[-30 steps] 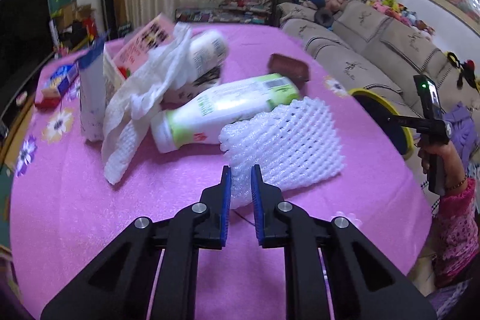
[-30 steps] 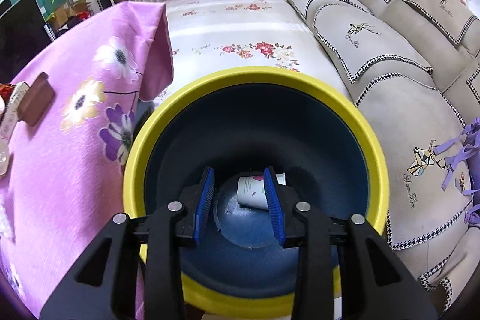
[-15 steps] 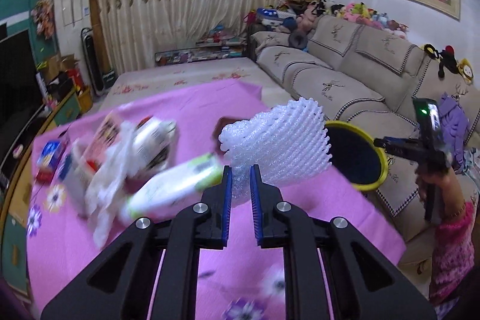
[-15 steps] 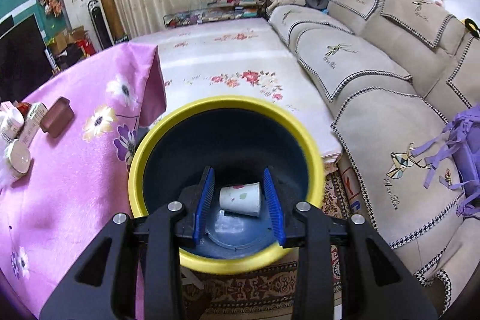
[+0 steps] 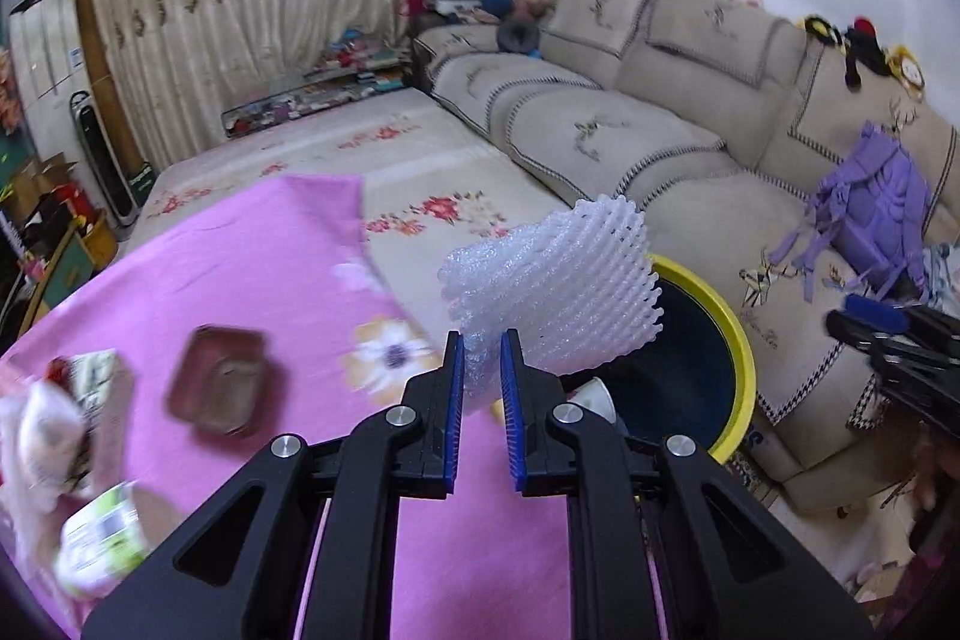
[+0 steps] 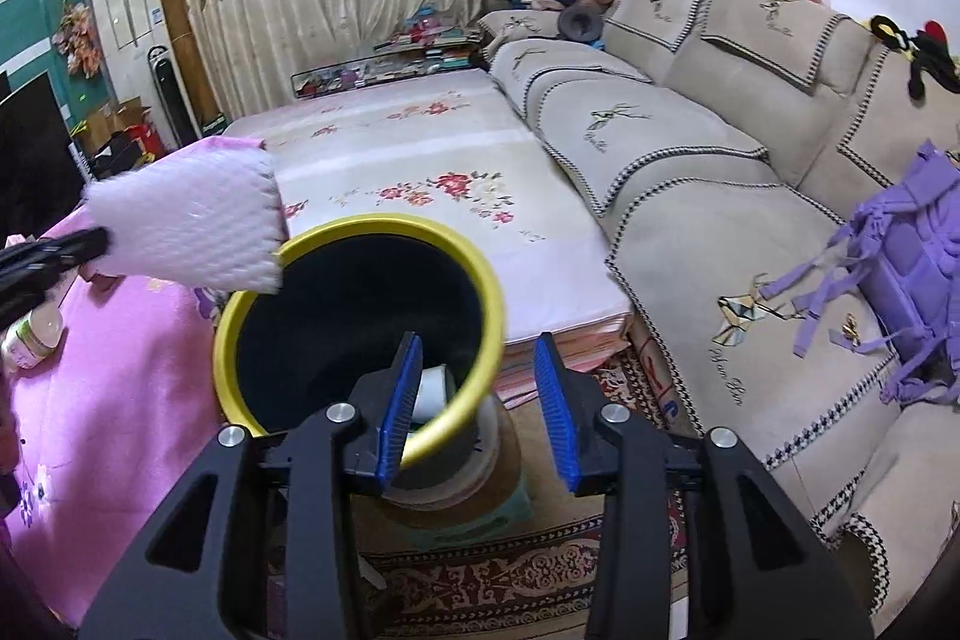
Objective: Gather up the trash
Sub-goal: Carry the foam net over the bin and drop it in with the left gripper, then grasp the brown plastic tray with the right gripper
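Foam net sleeve (image 5: 558, 304), white and ribbed, is clamped at its lower corner between the jaws of the left gripper (image 5: 478, 376) and fans out ahead of and to the right of them. Beyond and below the sleeve stands the trash bin (image 5: 735, 340), dark inside with a yellow rim, beside the edge of the table (image 5: 252, 250) with its pink flowered cloth. In the right wrist view the same sleeve (image 6: 192, 232) hangs over the bin's left rim (image 6: 360, 226). A white paper cup (image 6: 433, 388) lies inside the bin, seen just beside the left blue pad.

Right gripper (image 6: 477, 382) hovers above the bin's near rim; its jaws are apart and opening, with nothing held between them.

Left of the left gripper's jaws, on the table, lie a brown tray (image 5: 219, 388), a green-labelled bottle (image 5: 99, 541) and crumpled wrappers (image 5: 54, 436), all blurred. A beige sofa (image 5: 630, 142) stands to the right beyond the bin, with a purple backpack (image 5: 870, 196) on it.
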Demonstrator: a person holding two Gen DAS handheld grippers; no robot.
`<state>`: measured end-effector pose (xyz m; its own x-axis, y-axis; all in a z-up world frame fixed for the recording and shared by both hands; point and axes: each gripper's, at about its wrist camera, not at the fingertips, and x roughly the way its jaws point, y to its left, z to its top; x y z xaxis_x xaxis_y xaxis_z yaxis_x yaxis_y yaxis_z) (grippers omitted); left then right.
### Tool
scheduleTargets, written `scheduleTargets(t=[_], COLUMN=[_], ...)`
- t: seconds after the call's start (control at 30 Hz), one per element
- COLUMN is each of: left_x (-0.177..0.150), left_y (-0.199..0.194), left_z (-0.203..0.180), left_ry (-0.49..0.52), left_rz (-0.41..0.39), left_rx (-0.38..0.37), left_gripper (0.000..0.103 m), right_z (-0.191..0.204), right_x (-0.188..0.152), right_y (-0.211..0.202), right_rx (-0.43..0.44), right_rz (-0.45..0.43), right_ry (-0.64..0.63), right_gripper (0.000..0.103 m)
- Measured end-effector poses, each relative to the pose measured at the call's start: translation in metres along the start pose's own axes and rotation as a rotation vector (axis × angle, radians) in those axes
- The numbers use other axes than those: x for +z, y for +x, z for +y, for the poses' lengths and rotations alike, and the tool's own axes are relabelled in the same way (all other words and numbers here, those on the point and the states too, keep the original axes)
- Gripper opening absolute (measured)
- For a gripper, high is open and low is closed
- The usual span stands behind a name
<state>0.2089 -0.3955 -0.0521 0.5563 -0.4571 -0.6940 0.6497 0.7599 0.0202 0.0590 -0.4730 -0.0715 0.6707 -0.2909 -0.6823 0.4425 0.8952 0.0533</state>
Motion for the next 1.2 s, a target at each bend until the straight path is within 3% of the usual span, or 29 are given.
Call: scheduleTargets(t=[0.37, 0.53, 0.6, 0.7, 0.87, 1.03, 1.2], left_x=[0.016, 0.012, 0.01, 0.007, -0.012, -0.05, -0.099], left_y=[0.092, 0.101, 0.094, 0.065, -0.016, -0.091, -0.16], left_z=[-0.052, -0.057, -0.054, -0.043, -0.005, 0.037, 0.093], left_ry=[0.074, 0.07, 0.063, 0.021, -0.019, -0.069, -0.193], left_rz=[0.134, 0.151, 0.146, 0.112, -0.004, -0.106, -0.185], left_rx=[-0.006, -0.004, -0.017, -0.047, -0.036, 0.061, 0.214], left_gripper=[0.018, 0.055, 0.057, 0.058, 0.074, 0.094, 0.098], right_z=[-0.03, -0.03, -0.027, -0.02, 0.002, 0.048, 0.121], right_x=[-0.012, -0.014, -0.014, -0.015, -0.013, 0.0, 0.019], right_y=[-0.006, -0.003, -0.003, -0.003, 0.001, 0.012, 0.024], right_rx=[-0.018, -0.006, -0.001, 0.01, 0.037, 0.102, 0.208], right_rz=[0.002, 0.008, 0.01, 0.009, 0.02, 0.034, 0.043], right_ry=[0.046, 0.047, 0.042, 0.034, 0.004, -0.069, -0.176], right_gripper=[0.041, 0.042, 0.042, 0.042, 0.042, 0.042, 0.042])
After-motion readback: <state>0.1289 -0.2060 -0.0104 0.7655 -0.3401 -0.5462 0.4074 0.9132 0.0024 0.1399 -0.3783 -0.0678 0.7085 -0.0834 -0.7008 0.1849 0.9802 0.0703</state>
